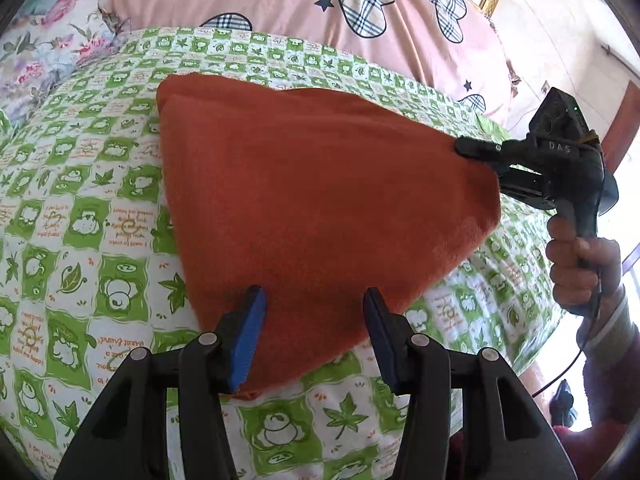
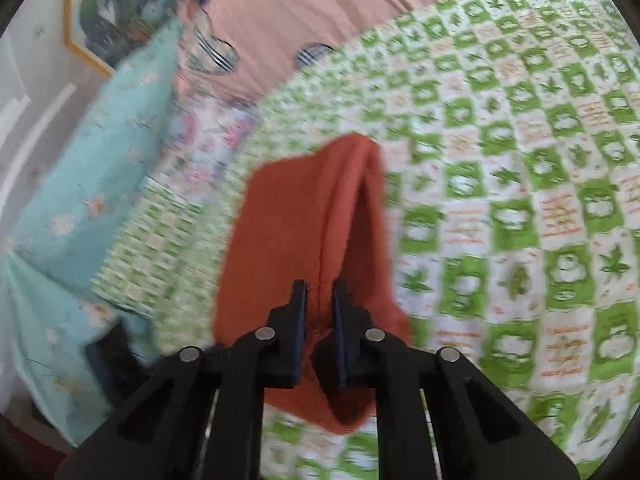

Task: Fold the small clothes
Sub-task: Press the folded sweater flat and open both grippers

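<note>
Left wrist view: the orange cloth is lying spread on the green checked sheet, folded into a rough triangle, two layers showing along its far left edge. The left gripper is hovering over the cloth's near corner, jaws standing about half open, blue pads on either side of the fabric but gripping nothing. Over on the right, the right gripper is pinching the cloth's right corner and lifting it off the sheet, a hand wrapped around its handle. A pink quilt with checked hearts is bunching up behind.

Right wrist view: it's blurry, but the right gripper is showing its jaws nearly closed, clamping a ridge of the cloth. The fabric is draping away from the pads onto the sheet. A light blue pillow is sitting to the left.
</note>
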The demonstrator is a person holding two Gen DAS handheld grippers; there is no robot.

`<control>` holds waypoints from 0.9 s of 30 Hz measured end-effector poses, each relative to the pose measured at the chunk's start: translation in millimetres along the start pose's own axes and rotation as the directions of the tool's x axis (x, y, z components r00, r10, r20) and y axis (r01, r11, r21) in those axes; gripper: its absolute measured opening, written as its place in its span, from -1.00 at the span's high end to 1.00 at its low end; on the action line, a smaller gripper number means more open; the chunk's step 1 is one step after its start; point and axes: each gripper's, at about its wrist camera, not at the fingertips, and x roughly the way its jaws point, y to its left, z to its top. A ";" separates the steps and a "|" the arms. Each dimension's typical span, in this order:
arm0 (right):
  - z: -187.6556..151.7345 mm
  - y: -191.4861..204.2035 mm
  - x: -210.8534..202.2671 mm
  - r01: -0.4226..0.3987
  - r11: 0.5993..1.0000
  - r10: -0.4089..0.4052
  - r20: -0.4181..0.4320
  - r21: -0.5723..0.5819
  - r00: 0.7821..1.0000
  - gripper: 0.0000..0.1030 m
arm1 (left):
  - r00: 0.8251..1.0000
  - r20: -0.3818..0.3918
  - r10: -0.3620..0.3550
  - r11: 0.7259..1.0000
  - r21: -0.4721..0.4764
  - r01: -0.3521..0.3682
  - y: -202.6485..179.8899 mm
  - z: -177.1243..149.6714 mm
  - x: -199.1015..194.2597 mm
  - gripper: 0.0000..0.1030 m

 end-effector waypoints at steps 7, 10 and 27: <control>-17.5 -24.5 13.7 0.293 0.956 -0.293 -0.013 0.015 0.956 0.79 | 1.000 -0.009 0.014 1.000 0.025 -0.014 -7.8 -5.6 5.7 -0.03; -14.2 -4.1 -21.7 0.206 0.978 -0.206 0.092 0.002 0.974 0.79 | 1.000 -0.008 0.017 1.000 0.024 -0.017 -6.0 -5.6 6.4 -0.05; -53.6 -3.4 34.2 0.125 0.992 -0.125 -0.049 -0.003 0.991 0.89 | 0.998 -0.036 0.047 0.999 0.026 -0.046 -9.2 -15.3 7.8 -0.13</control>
